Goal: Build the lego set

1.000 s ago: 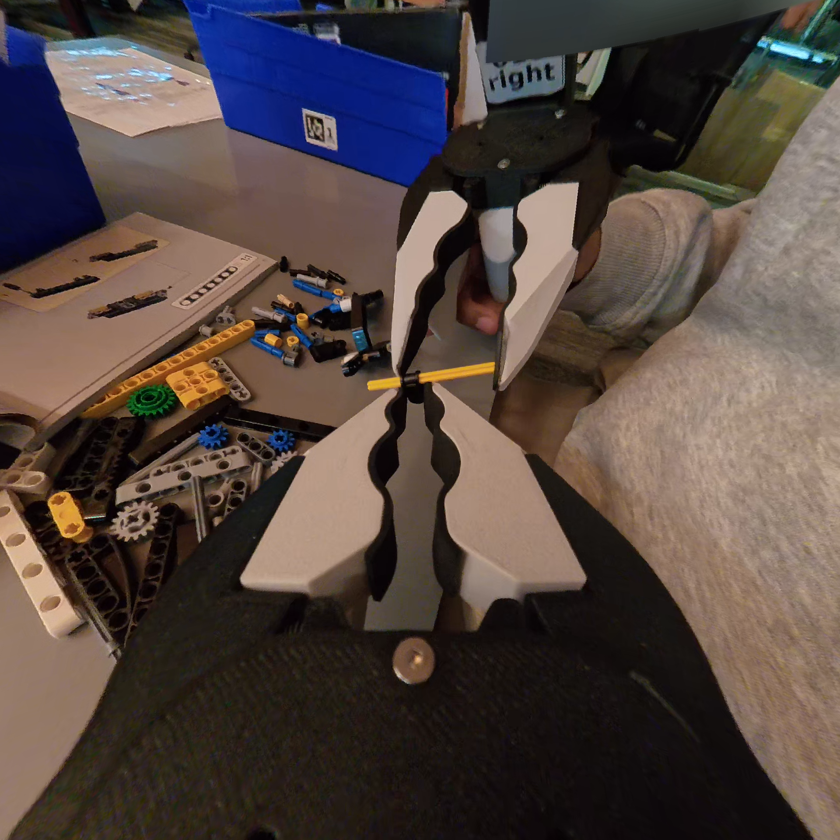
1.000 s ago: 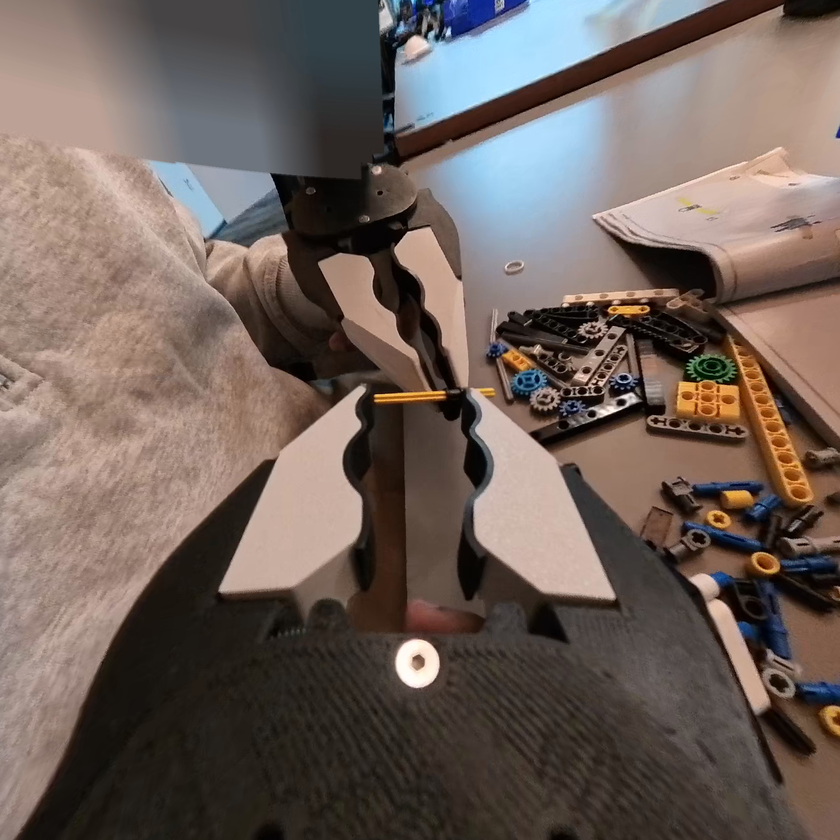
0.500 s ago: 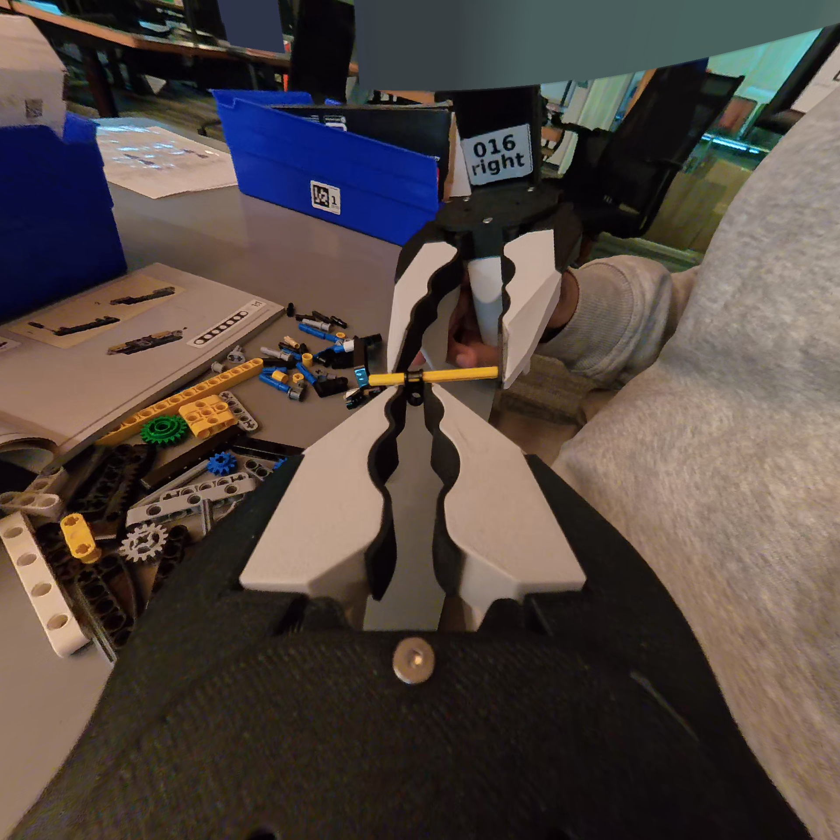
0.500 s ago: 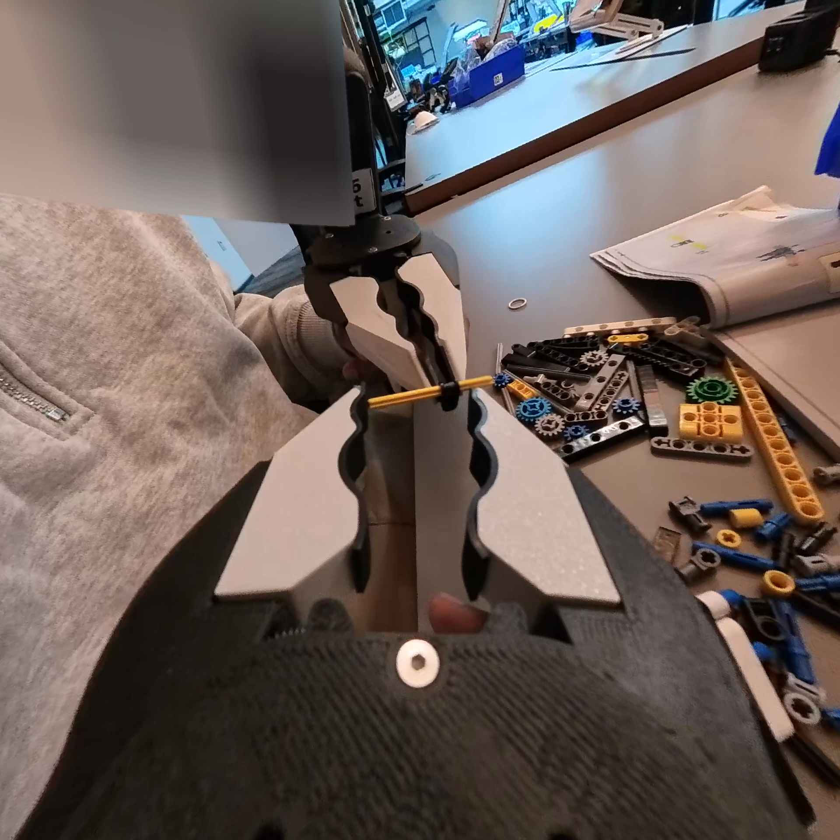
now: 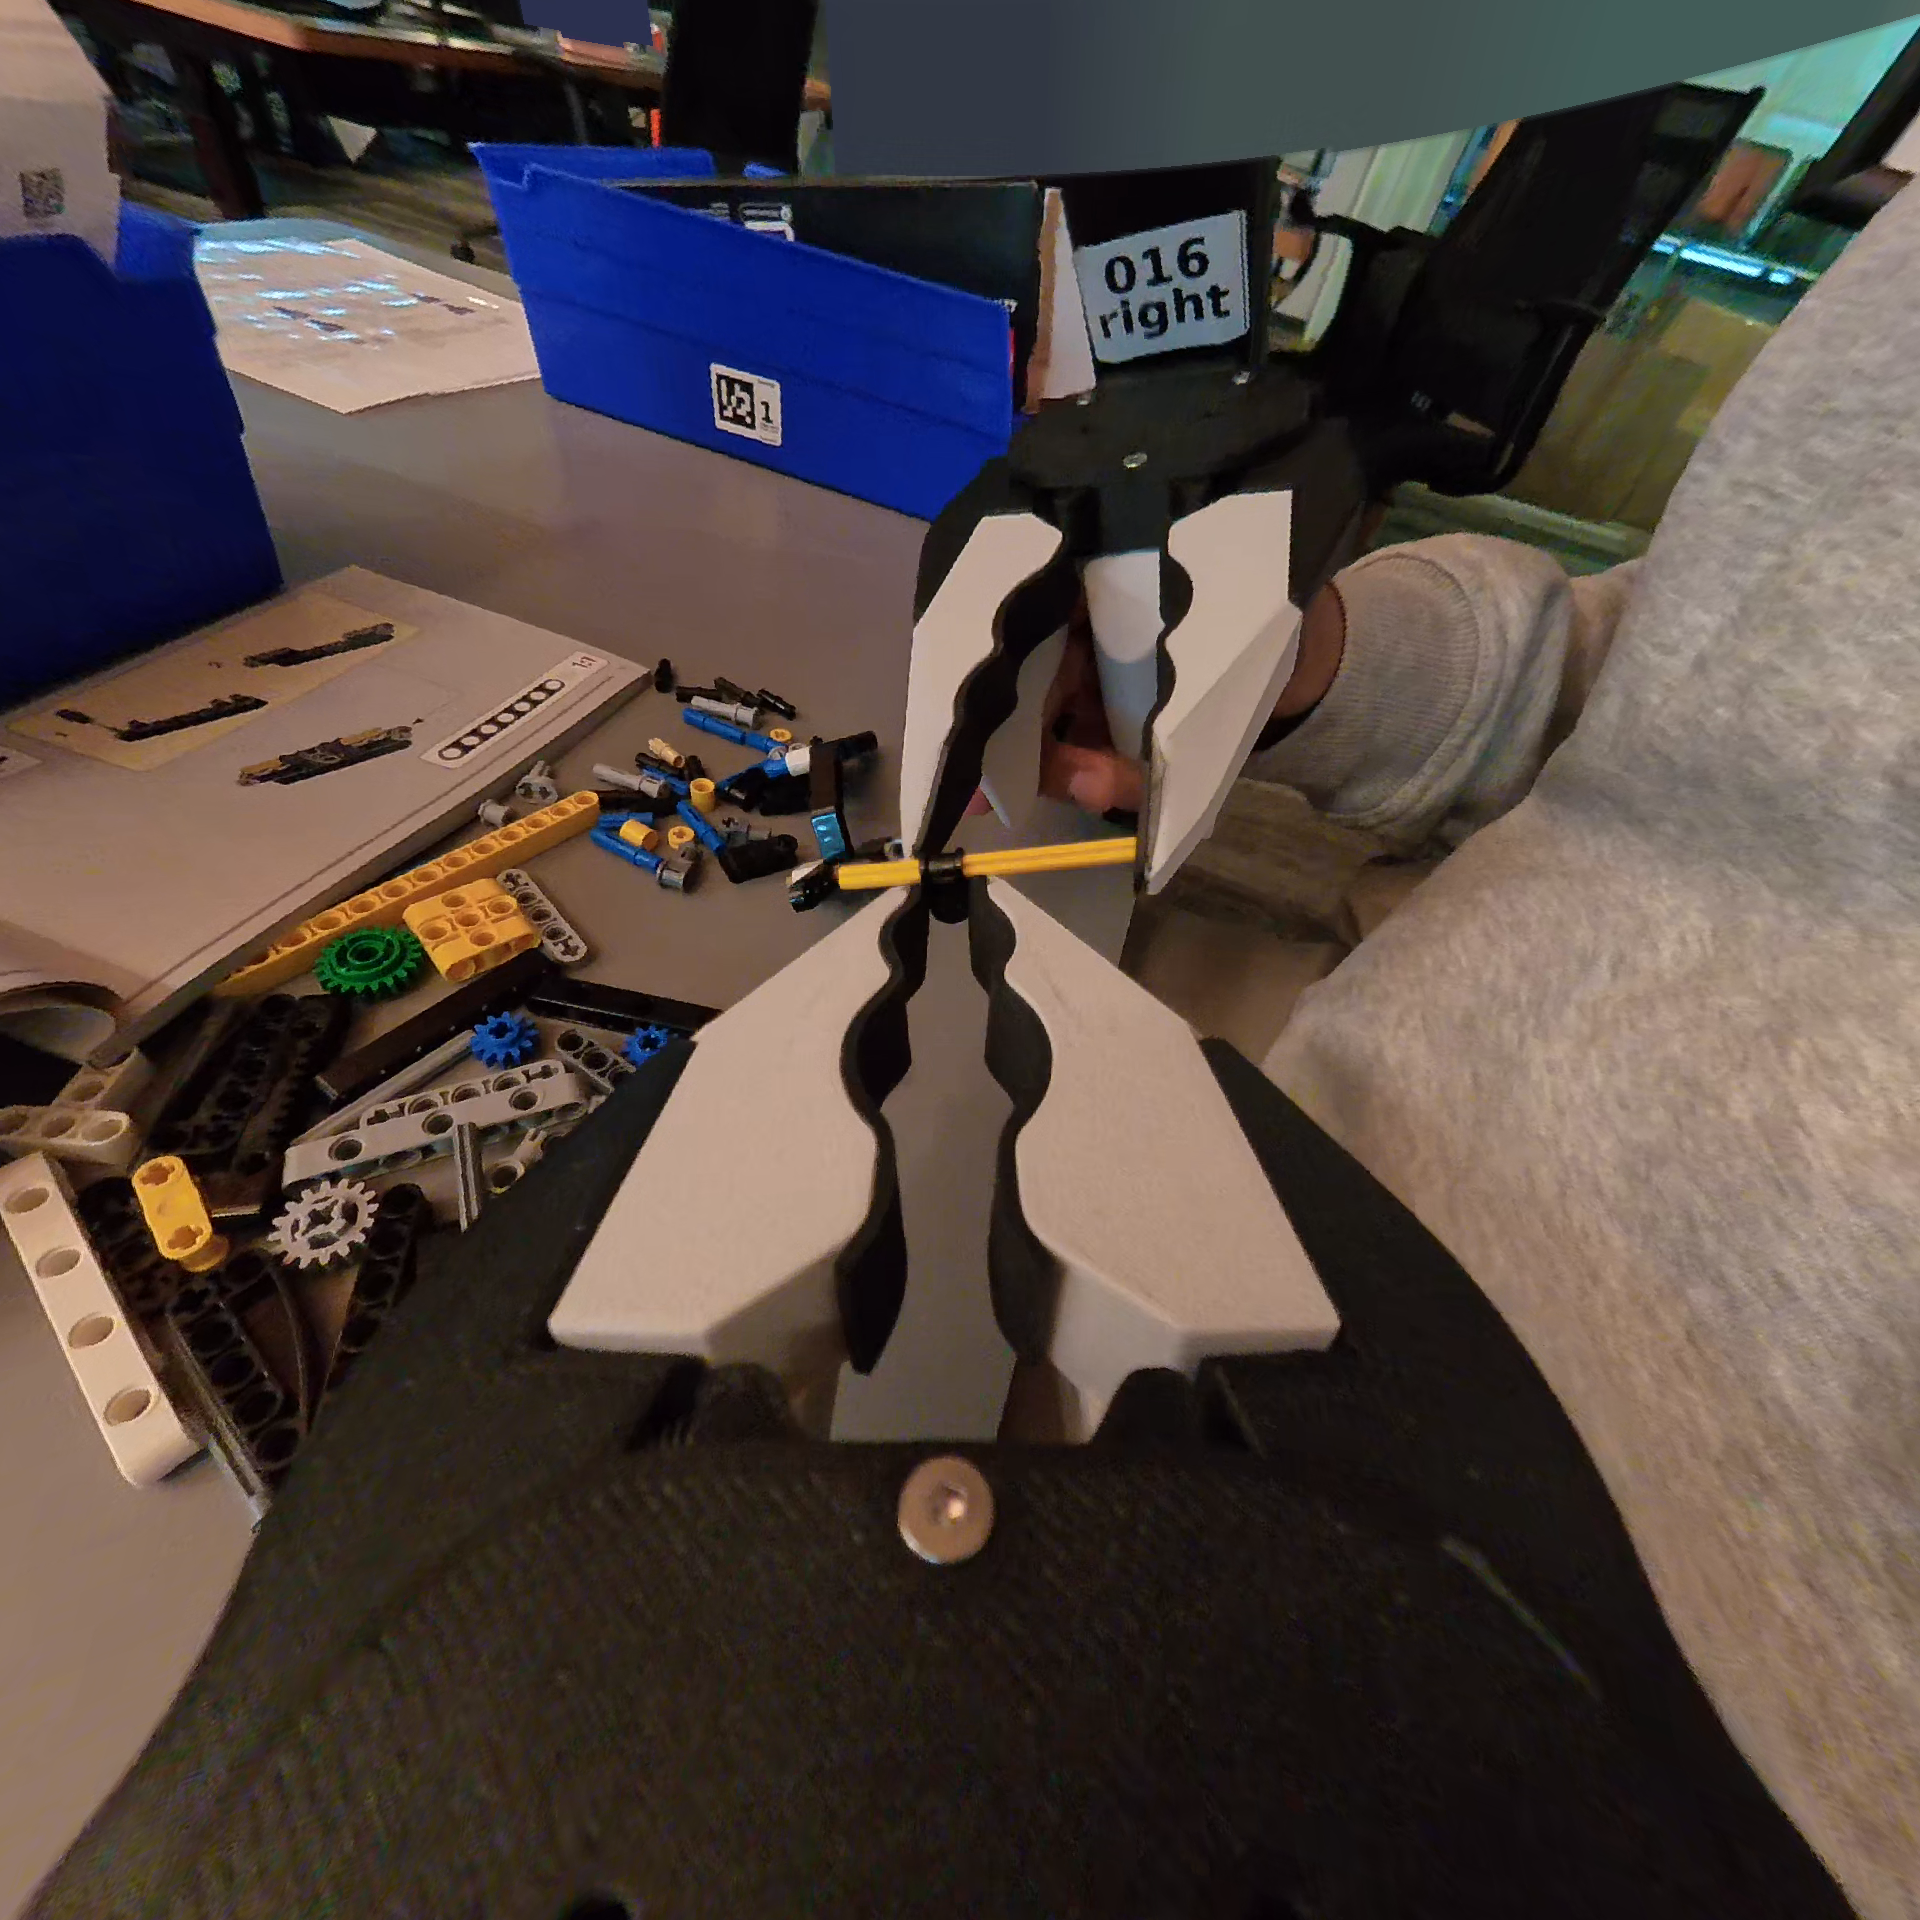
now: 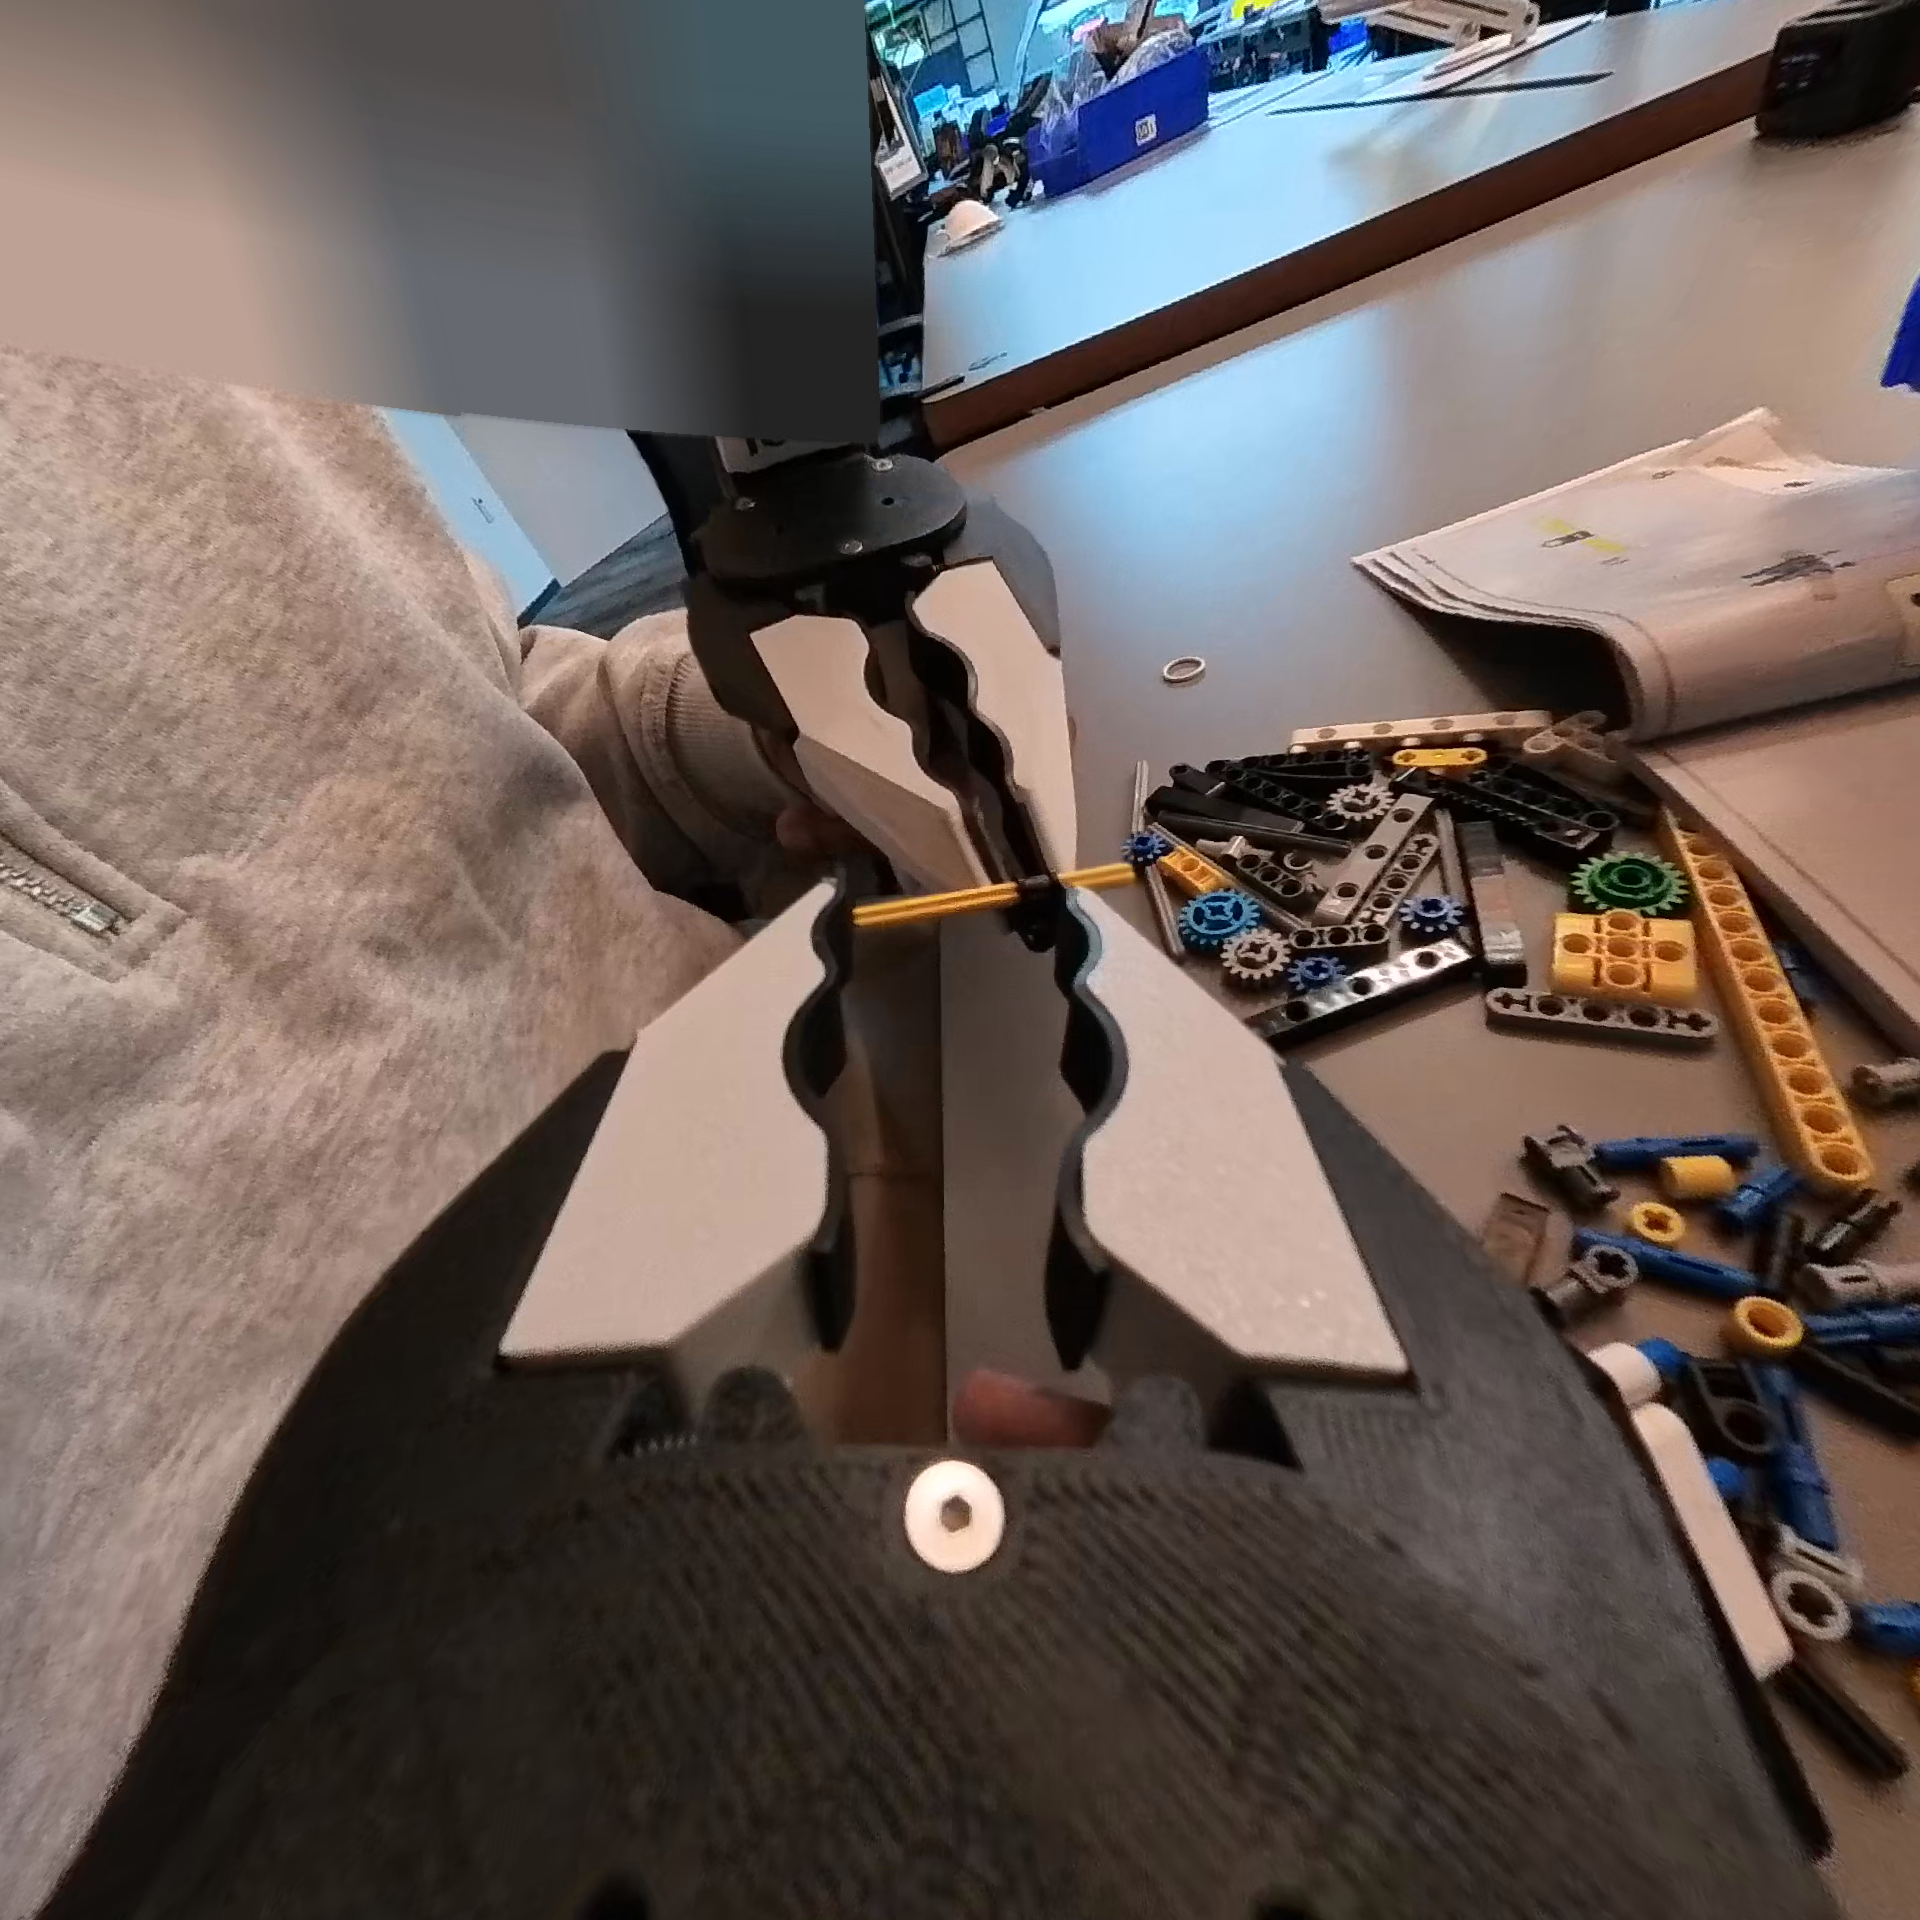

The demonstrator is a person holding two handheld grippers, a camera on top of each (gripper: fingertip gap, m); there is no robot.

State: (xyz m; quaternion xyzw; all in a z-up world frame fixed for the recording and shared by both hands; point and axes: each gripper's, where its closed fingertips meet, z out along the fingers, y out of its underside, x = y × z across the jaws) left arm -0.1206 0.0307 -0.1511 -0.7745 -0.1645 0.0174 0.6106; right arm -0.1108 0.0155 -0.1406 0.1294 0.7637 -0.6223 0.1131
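Motion over the last second is small. Both grippers have tipped up and lifted a little from the bench [image 5: 623, 540], so more of the room shows behind them, and the yellow axle [image 5: 1039, 858] has levelled out from the steeper slant it had half a second ago. The black bush [image 5: 943, 868] sits at nearly the same place along the axle as before. For the build this probably means the bush has not yet been slid to its final position, or that the pair is being raised for a check. The step looks unfinished.

The left gripper [image 5: 943, 896] has its jaws together, clamped on the bush at the very tips. The right gripper [image 6: 951, 914] has its jaws apart and straddles the axle lengthwise. One finger meets the axle's end on the person's side and the other lies beside the bush. Whether it is pressing cannot be told.

The axle is thin, straight and bright yellow, and it passes through the small dark bush. Its longer part runs toward the person's grey sleeve, and a short stub points toward the loose parts [image 5: 364, 1091]. It is held in the air above the bench's near edge and touches nothing on the bench. The instruction booklet [image 5: 260, 748] lies open toward the left edge, with the parts scattered just beside it.
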